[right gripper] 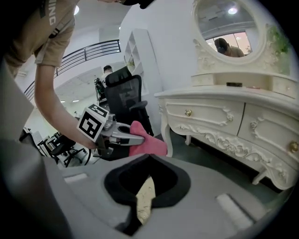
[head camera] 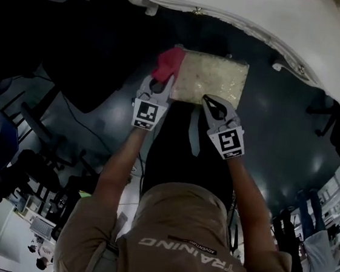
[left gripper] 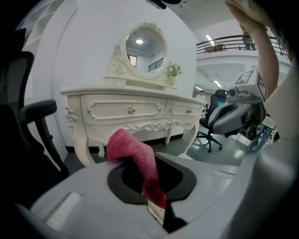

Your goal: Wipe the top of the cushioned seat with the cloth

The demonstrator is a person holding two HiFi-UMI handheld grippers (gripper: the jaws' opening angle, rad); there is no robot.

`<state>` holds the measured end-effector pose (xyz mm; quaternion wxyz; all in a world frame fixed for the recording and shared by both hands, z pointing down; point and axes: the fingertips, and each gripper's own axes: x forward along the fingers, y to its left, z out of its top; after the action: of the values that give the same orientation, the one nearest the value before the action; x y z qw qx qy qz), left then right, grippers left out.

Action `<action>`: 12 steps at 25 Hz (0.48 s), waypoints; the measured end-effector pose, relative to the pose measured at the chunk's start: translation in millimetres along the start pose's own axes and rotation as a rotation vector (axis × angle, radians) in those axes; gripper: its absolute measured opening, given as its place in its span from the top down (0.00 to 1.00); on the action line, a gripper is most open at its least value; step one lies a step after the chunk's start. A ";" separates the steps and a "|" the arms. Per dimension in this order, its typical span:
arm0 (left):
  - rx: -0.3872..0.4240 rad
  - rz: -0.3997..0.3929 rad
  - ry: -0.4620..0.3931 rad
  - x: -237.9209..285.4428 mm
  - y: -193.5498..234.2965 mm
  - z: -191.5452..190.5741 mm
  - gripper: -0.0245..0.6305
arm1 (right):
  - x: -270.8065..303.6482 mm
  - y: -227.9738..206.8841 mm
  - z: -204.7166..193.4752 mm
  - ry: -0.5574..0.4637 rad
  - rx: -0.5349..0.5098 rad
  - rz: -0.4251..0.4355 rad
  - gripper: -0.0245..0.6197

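Note:
The cushioned seat (head camera: 216,76) has a beige patterned top and stands in front of me in the head view. A pink cloth (head camera: 168,63) hangs over its left edge, bunched up. My left gripper (head camera: 158,87) is shut on that cloth (left gripper: 135,154), which curls up out of the jaws. My right gripper (head camera: 207,99) sits at the seat's near edge, shut with nothing in it. In the right gripper view its tips (right gripper: 148,158) meet above a strip of the beige seat (right gripper: 145,200), and the left gripper (right gripper: 125,137) with the cloth (right gripper: 147,144) lies just beyond.
A white carved dressing table (head camera: 250,16) with an oval mirror (left gripper: 145,44) stands right behind the seat. Black office chairs (right gripper: 125,95) flank the spot, with another (left gripper: 216,119) farther off. A person (head camera: 319,247) stands at the lower right. The floor is dark.

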<state>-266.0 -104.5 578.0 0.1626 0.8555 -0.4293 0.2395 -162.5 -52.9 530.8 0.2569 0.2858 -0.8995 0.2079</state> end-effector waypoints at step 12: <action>-0.126 0.105 0.155 74.2 66.8 -129.3 0.91 | 77.6 -31.3 -100.9 0.128 -0.128 0.056 0.95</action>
<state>-316.9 -129.3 731.3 0.2361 0.7989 -0.4738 0.2855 -163.1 -55.4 661.9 0.3258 0.2296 -0.9003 0.1752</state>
